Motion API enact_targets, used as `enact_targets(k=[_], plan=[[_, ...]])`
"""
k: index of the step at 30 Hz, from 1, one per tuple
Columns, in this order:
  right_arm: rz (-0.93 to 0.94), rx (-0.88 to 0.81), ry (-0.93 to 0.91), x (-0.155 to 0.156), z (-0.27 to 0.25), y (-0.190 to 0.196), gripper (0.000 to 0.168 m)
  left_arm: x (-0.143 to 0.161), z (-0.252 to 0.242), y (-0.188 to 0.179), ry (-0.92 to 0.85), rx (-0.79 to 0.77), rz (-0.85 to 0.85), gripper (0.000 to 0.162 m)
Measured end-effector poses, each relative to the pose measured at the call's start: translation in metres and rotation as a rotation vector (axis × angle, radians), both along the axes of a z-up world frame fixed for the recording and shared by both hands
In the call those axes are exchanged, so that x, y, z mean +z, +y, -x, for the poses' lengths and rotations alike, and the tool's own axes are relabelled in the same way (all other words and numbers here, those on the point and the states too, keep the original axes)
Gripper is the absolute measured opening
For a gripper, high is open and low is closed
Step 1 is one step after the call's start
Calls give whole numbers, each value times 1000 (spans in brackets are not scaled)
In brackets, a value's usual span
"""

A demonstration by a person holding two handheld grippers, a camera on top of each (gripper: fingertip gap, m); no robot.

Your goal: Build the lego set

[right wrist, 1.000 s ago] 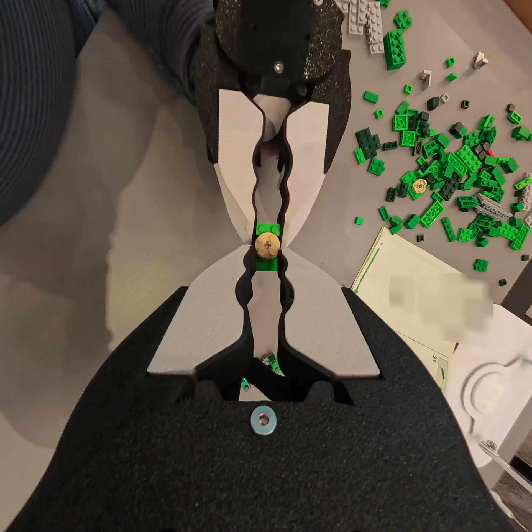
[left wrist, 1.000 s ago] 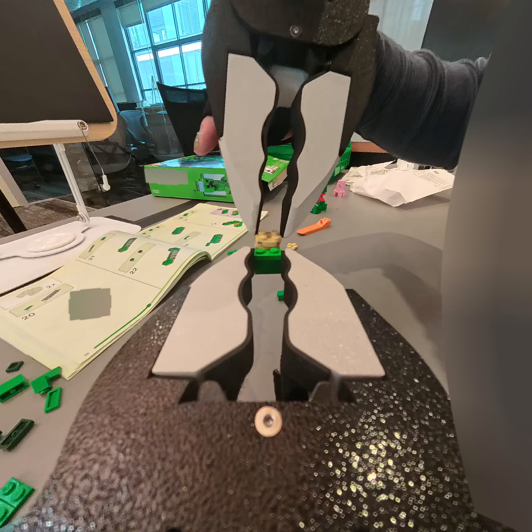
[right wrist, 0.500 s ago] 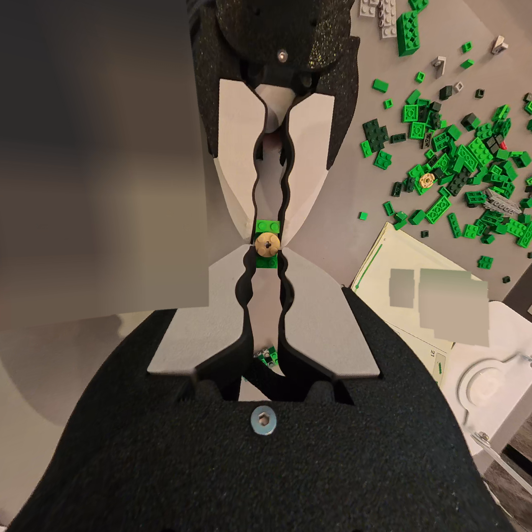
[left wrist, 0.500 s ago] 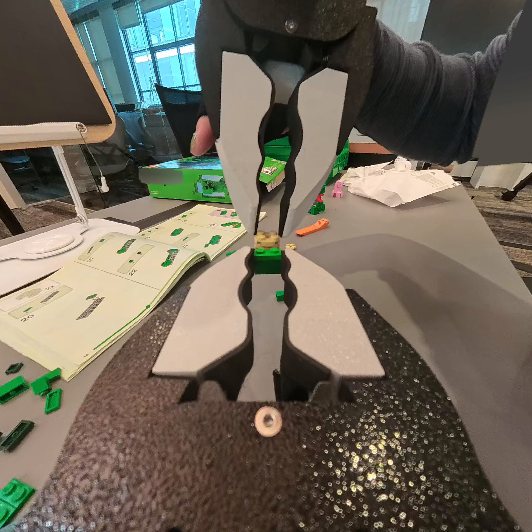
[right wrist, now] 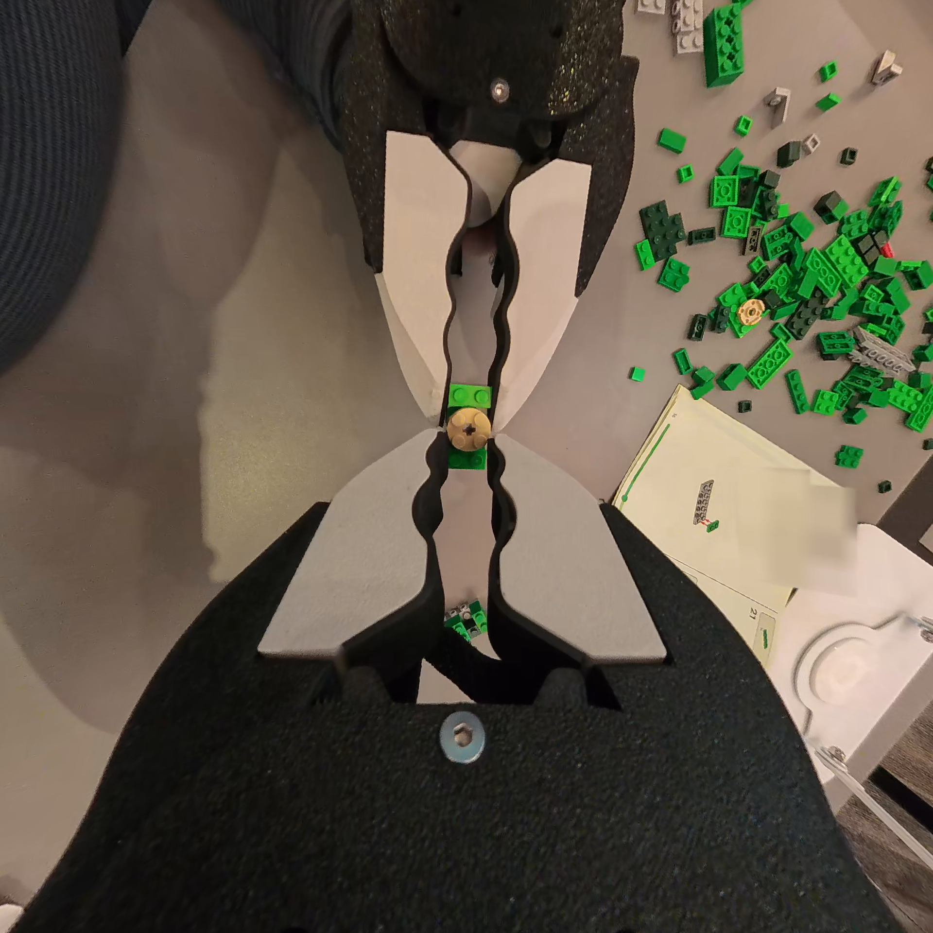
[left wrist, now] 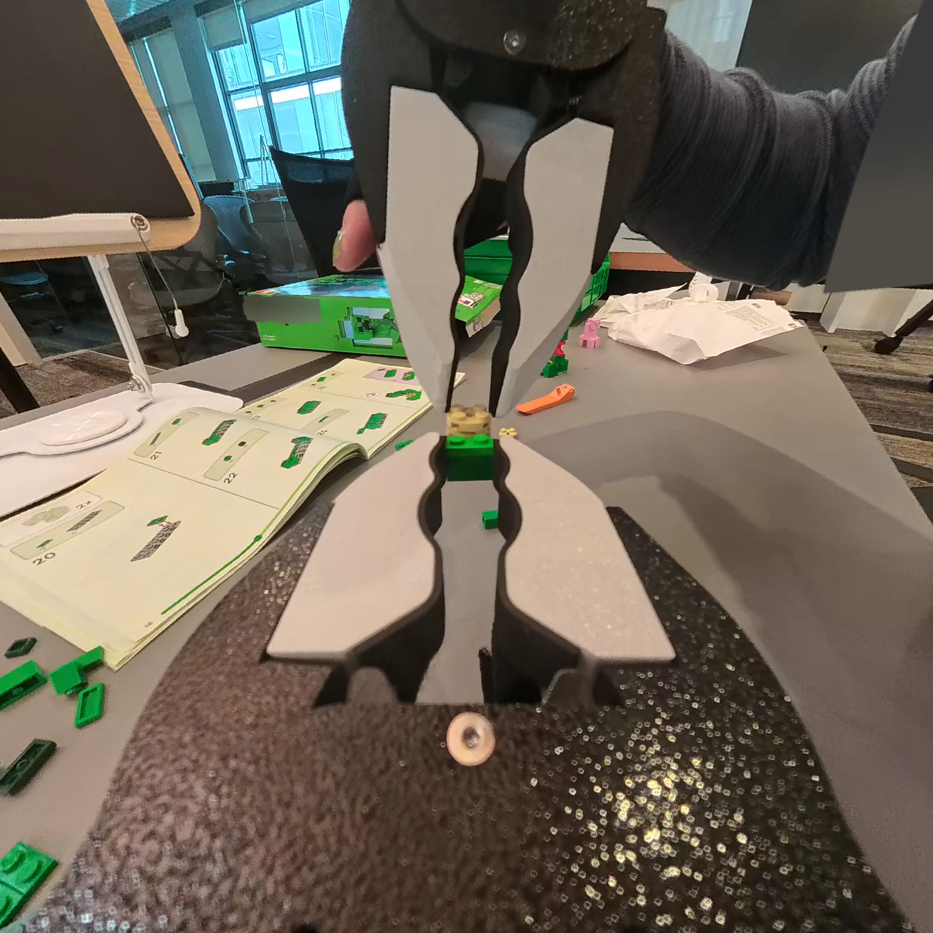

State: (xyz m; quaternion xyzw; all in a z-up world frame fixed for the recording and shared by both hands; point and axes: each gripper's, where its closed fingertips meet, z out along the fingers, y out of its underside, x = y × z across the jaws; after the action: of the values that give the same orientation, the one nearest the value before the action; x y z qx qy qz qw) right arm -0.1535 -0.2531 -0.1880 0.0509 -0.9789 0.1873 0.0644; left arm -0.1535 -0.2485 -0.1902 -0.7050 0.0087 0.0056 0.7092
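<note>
My left gripper is shut on a small green brick and holds it above the grey table. My right gripper comes down from above, shut on a tan round plate that sits on top of the green brick. In the right wrist view the right gripper pinches the tan round plate. The green brick shows on both sides of it, between the left gripper's fingers. A sleeved arm holds the right gripper.
An open instruction booklet lies to the left, with a green box behind it. An orange brick separator and white paper bags lie farther back. A pile of loose green bricks and a white lamp base are on the table. My two grippers' fingertips are within a few centimetres of each other.
Both grippers keep their hold with the tan plate on the green brick. The two have only shifted slightly together.
</note>
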Motion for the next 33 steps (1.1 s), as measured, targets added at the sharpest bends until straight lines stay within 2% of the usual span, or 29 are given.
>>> enact_targets(k=[15,21,25,29,33], plan=[[-21,-3,3,-2,0,0,15,1,0,-1,1,1,-4,16],[26,-46,87,8,8,0,27,4,12,-5,-69,43,-22,16],[154,-89,286,24,21,-5,30,12,28,-13,-224,78,-74,17],[268,-49,629,43,28,-17,36,19,42,-21,-274,129,-100,16],[185,9,912,43,31,-24,43,23,46,-23,-272,162,-103,16]])
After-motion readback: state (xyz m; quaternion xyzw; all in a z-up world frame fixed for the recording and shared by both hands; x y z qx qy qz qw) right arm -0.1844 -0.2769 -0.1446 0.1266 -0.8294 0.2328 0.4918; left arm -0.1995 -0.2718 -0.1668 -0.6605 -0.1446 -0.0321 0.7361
